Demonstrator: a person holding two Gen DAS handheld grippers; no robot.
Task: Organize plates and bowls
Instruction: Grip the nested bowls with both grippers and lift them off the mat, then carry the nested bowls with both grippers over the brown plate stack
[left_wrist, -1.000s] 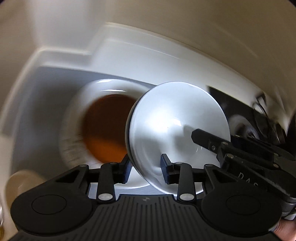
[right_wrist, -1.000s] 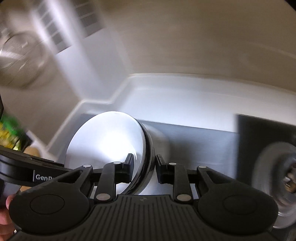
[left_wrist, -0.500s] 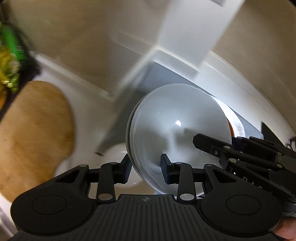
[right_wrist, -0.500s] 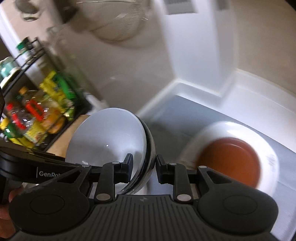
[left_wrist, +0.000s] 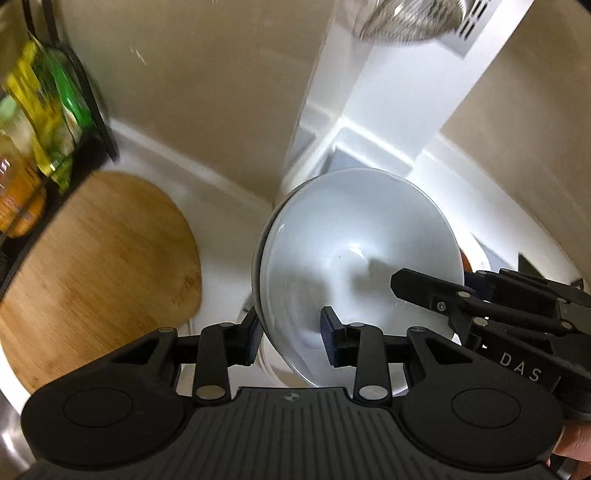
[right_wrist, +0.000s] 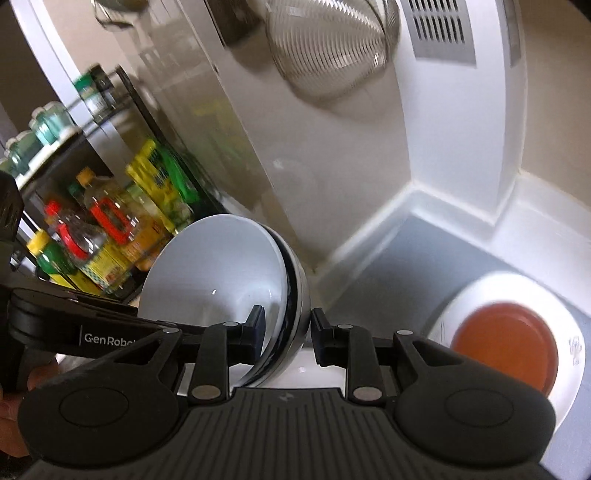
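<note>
Between both grippers' jaws, white bowl (left_wrist: 354, 251) tilts, opening facing left.

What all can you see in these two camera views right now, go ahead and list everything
bowl: one, white inside with a dark outer band, held tilted in the air by both grippers
plate: one, white with an orange-brown centre, on the grey mat
mat: one, grey, in the corner of the white counter
cutting board: one, wooden, on the counter by the rack
rack: one, black, holding bottles and packets
strainer: one, metal mesh, hanging on the wall
left gripper: black, clamped on the bowl's rim
right gripper: black, clamped on the opposite rim
</note>
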